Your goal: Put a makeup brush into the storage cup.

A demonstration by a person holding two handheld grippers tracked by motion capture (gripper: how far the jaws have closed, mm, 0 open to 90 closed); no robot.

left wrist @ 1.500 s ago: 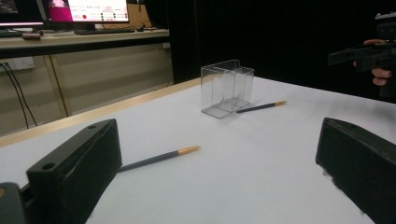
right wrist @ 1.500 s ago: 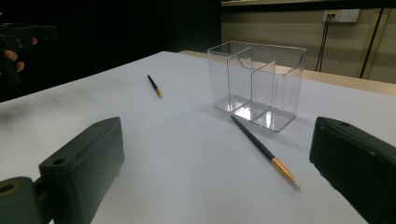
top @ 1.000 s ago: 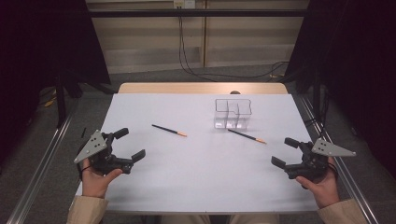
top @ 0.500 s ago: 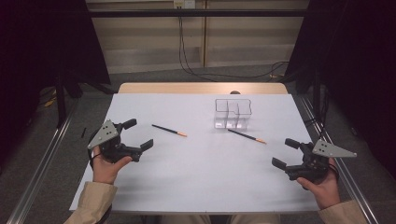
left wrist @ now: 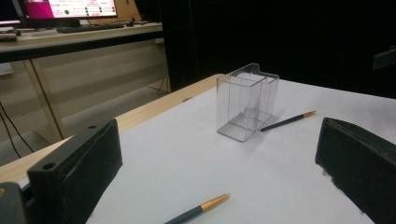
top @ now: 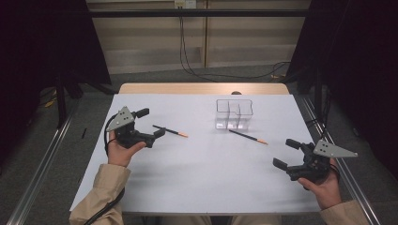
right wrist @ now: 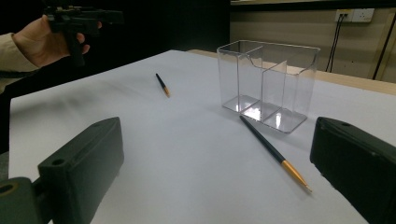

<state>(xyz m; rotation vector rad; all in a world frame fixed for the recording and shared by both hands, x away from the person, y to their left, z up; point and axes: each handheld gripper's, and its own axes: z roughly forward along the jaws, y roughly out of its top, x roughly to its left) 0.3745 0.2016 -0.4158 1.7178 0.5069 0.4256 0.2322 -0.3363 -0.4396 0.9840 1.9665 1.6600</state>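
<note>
Tongs on the right point(top: 283, 154) sit nearest, spread wide and gripping nothing. Left tongs point(top: 149, 123) hover gaping too, just short of one dark pencil point(top: 170, 131) lying flat on the white tabletop point(top: 202, 178). Second pencil point(top: 248, 137) lies right beside the clear divided box point(top: 233, 113), whose compartments look empty.

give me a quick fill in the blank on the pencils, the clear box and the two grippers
1. The clear box is ____ of pencils.
2. The pencil by the left gripper lies ____ on the table.
3. The right gripper has its jaws ____.
4. The number of pencils on the white table is ____.

Missing words: empty; flat; open; two
</note>
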